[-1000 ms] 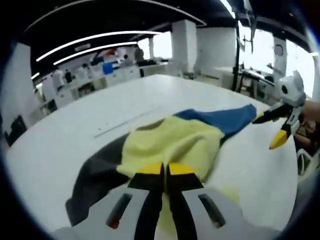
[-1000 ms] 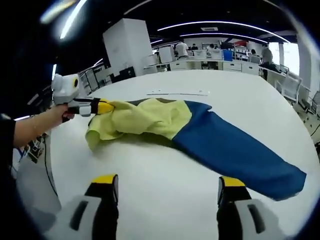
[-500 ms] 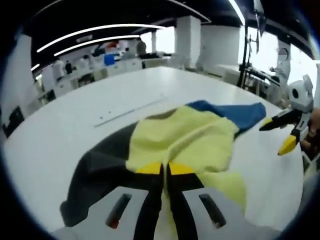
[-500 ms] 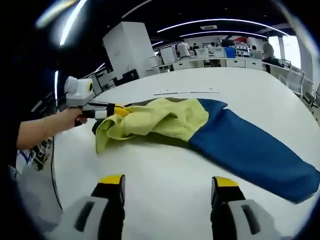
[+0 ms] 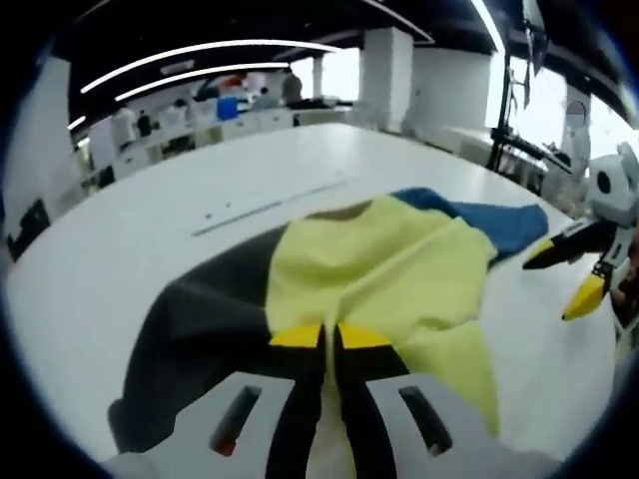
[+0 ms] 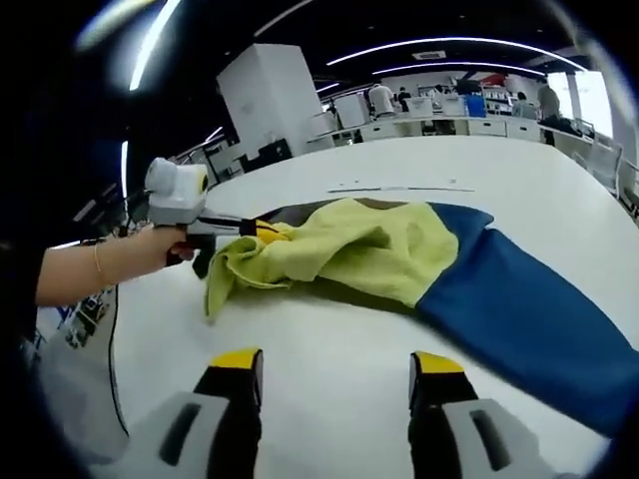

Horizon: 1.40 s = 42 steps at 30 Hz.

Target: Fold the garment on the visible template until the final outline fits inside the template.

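Two yellow-tipped jaws of the left gripper (image 5: pixel 330 337) are pressed together in the left gripper view, pinching a fold of the garment (image 5: pixel 379 269), which lies on the white table (image 5: pixel 150 249). From here the garment shows a yellow middle, a dark grey part to the left and a blue part (image 5: pixel 499 225) at the far right. A thin line (image 5: pixel 270 205) marks the table beyond it. The right gripper (image 5: pixel 574 274) comes in at the right edge with its jaws apart, near the blue part and gripping nothing

In the right gripper view, the right gripper (image 6: pixel 334 364) has its jaws spread wide over bare table (image 6: pixel 329 329), short of the cloth. The garment (image 6: pixel 399 254) stretches across the table, yellow on the left, blue on the right. At its left end the left gripper (image 6: pixel 262 232), held by a hand (image 6: pixel 160 249), is clamped on the bunched yellow edge. Desks and people (image 6: pixel 384 98) stand far behind
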Available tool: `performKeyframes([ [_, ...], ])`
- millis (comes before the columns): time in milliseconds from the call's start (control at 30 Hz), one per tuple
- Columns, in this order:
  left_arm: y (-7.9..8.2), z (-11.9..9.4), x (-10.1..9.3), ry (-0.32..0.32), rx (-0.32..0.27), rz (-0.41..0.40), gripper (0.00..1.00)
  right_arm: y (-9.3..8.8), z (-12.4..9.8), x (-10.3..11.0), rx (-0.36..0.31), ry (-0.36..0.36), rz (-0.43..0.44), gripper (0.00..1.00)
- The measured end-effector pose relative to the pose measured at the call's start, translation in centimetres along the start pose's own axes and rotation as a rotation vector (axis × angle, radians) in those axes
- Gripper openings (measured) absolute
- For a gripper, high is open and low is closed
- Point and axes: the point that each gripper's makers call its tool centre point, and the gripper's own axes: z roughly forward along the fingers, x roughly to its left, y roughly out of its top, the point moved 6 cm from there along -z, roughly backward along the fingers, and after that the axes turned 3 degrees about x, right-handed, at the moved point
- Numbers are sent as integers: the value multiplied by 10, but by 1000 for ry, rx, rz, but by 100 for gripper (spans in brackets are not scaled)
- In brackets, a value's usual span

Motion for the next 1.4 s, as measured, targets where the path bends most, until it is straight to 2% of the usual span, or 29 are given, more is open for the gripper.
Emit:
performKeyframes([
  [367,-2,3,3,-2,-1,15,3,11,20,9,-6,16,16,49],
  [600,1,-6,6,12,-9,6,9,19,30,15,-4,35,14,48],
  [900,5,-42,10,42,-50,-4,15,28,52,26,-7,58,41,39],
  [1000,2,-56,6,37,-79,-37,16,31,61,31,-2,66,31,38],
  [1167,-8,-69,-6,30,-83,-59,17,32,70,34,13,79,23,37],
  [1200,-10,-72,-8,35,-99,-62,17,32,72,35,17,78,26,37],
  [1400,-19,-87,-21,44,-151,-169,20,32,76,39,17,90,51,35],
])
